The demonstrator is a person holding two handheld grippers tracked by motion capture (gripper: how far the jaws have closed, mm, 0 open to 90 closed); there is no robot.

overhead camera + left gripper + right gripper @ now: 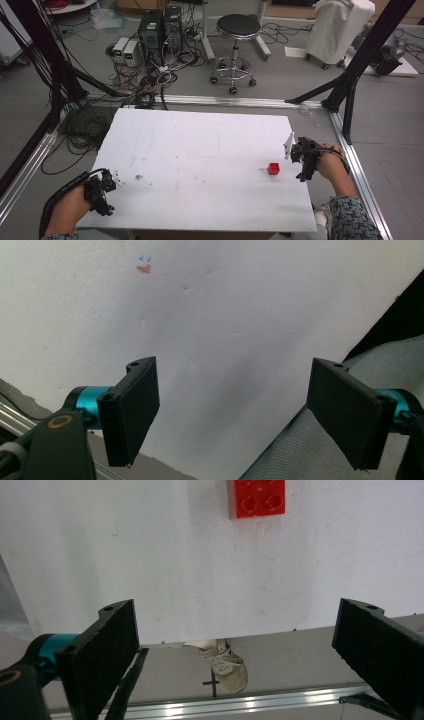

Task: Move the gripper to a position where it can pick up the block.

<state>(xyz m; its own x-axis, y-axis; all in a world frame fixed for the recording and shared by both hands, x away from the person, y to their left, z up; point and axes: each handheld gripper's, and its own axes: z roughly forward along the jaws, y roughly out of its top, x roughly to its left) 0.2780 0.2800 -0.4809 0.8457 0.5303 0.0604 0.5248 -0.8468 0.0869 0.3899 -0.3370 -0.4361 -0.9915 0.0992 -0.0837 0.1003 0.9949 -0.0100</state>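
A small red brick (273,168) with round studs lies on the white table board (200,150), toward its right side. My right gripper (300,162) hovers at the board's right edge, just right of the brick, held by a hand. In the right gripper view the red brick (257,497) lies ahead at the top, and the right gripper (235,655) stands open with nothing between its jaws. My left gripper (102,190) is at the board's near left corner. In its own view the left gripper (240,410) is open and empty above bare board.
A small brownish mark (139,176) on the board shows as an orange smudge (144,269) ahead of the left gripper. Aluminium rails (357,170) and black frame posts (370,45) flank the table. A stool (237,30), computers (160,30) and cables lie beyond.
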